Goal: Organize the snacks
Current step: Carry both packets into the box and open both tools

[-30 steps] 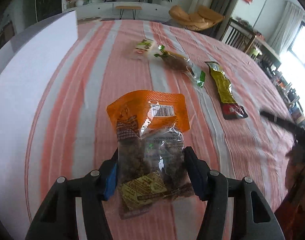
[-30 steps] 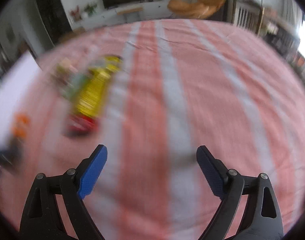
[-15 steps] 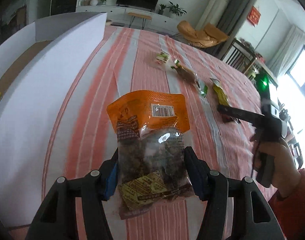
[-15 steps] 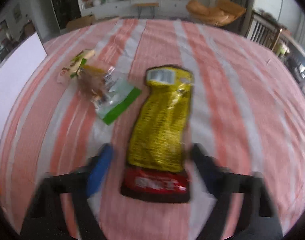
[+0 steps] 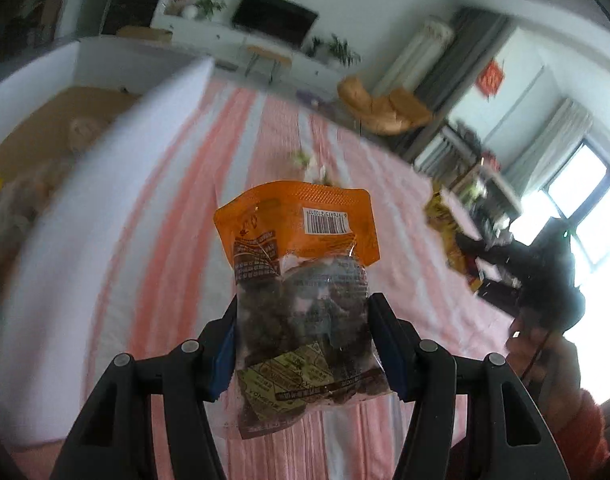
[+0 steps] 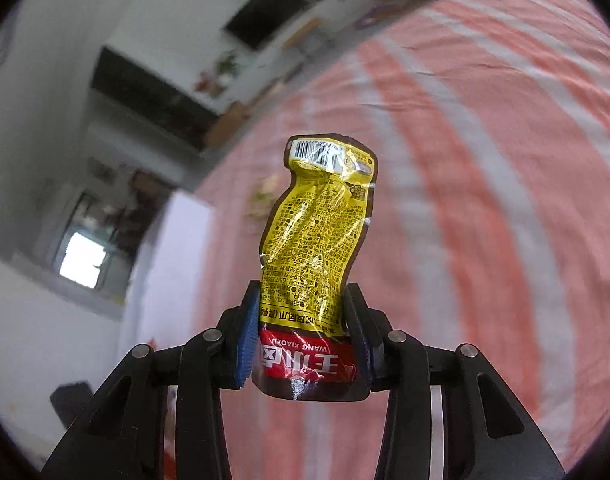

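Observation:
An orange-topped clear bag (image 5: 301, 264) of brown snacks hangs above the striped cloth, with my left gripper (image 5: 305, 320) shut on its lower half. A yellow packet with a red end (image 6: 317, 220) sticks up off the table between the pads of my right gripper (image 6: 303, 304). Its jaws are closing, and both blue pads press on the packet's sides near the red end. In the left wrist view the right gripper (image 5: 505, 256) shows blurred at the right, held by a hand in an orange-red sleeve, with the yellow packet (image 5: 445, 220) in it.
A white box (image 5: 105, 200) with a brown bottom and some snacks inside stands at the left; its wall (image 6: 177, 248) also shows in the right wrist view. Small green-and-white snack packs (image 5: 309, 160) lie farther back on the pink-and-white striped cloth (image 6: 485, 200).
My right gripper went from wide open over the cloth to closed on the yellow packet and lifted it off the table. My left gripper rose with the orange bag, bringing more of the white box into view.

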`<state>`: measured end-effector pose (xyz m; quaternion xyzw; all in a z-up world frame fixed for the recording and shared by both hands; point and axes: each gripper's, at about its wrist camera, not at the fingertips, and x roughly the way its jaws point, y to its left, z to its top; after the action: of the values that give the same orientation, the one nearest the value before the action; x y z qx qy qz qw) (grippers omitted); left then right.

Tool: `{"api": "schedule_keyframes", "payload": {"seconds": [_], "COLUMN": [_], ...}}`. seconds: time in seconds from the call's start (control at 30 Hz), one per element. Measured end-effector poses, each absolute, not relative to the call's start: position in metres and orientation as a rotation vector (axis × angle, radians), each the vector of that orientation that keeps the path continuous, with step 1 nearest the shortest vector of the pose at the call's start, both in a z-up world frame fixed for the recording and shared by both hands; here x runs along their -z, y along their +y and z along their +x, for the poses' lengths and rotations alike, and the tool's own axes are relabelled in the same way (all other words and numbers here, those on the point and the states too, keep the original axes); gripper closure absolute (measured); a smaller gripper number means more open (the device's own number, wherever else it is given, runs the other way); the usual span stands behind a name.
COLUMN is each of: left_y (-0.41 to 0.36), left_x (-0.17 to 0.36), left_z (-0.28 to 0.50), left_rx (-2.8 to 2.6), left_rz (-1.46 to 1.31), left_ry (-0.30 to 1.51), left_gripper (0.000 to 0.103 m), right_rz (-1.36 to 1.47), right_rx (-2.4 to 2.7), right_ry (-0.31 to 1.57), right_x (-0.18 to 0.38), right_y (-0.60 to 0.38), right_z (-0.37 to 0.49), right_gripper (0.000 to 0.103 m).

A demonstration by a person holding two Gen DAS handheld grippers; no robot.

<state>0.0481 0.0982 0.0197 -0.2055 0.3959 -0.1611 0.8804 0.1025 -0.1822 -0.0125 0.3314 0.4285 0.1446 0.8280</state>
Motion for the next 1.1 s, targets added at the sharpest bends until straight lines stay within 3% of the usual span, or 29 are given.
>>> {"api": "schedule_keyframes", "payload": {"seconds": [0.23, 0.3, 0.33, 0.37, 0.47, 0.57, 0.77, 1.0, 1.1], "left_y": [0.2, 0.235, 0.254, 0.264, 0.304, 0.324, 0.306, 0.222, 0.163], "left_x": [-0.064, -0.067, -0.066, -0.064, -0.051, -0.038, -0.03, -0.051, -0.058], "left_z": [0.041, 0.04, 0.039, 0.039, 0.035, 0.025, 0.003, 0.006, 0.024], "left_rx": [0.103, 0.008, -0.068, -0.122, -0.248, -0.316, -0.253, -0.028, 0.099], "left_rz": [-0.471, -0.467, -0.459, -0.451, -0.456, -0.483, -0.533, -0.452, -0.396], "left_ry": [0.693, 0.69, 0.701, 0.71, 0.746, 0.769, 0.725, 0.683, 0.717], "left_gripper": [0.044, 0.038, 0.028, 0.018, 0.014, 0.014, 0.014, 0.013, 0.003], "right_rz": [0.56, 0.499, 0.469, 0.427, 0.334, 0.272, 0.197, -0.228, -0.164], "right_rx": [-0.657, -0.758, -0.795, -0.839, -0.892, -0.883, -0.761, -0.238, -0.126], "right_ry": [0.897, 0.896, 0.893, 0.887, 0.899, 0.937, 0.88, 0.868, 0.879], "right_x": [-0.057, -0.073, -0.079, -0.085, -0.086, -0.076, -0.05, 0.053, 0.068], "right_y": [-0.025, 0.034, 0.058, 0.088, 0.151, 0.188, 0.136, -0.022, -0.088], "right_z": [0.129, 0.137, 0.139, 0.141, 0.147, 0.153, 0.143, 0.106, 0.093], "right_gripper": [0.06, 0.06, 0.058, 0.052, 0.028, 0.026, 0.026, 0.026, 0.026]}}
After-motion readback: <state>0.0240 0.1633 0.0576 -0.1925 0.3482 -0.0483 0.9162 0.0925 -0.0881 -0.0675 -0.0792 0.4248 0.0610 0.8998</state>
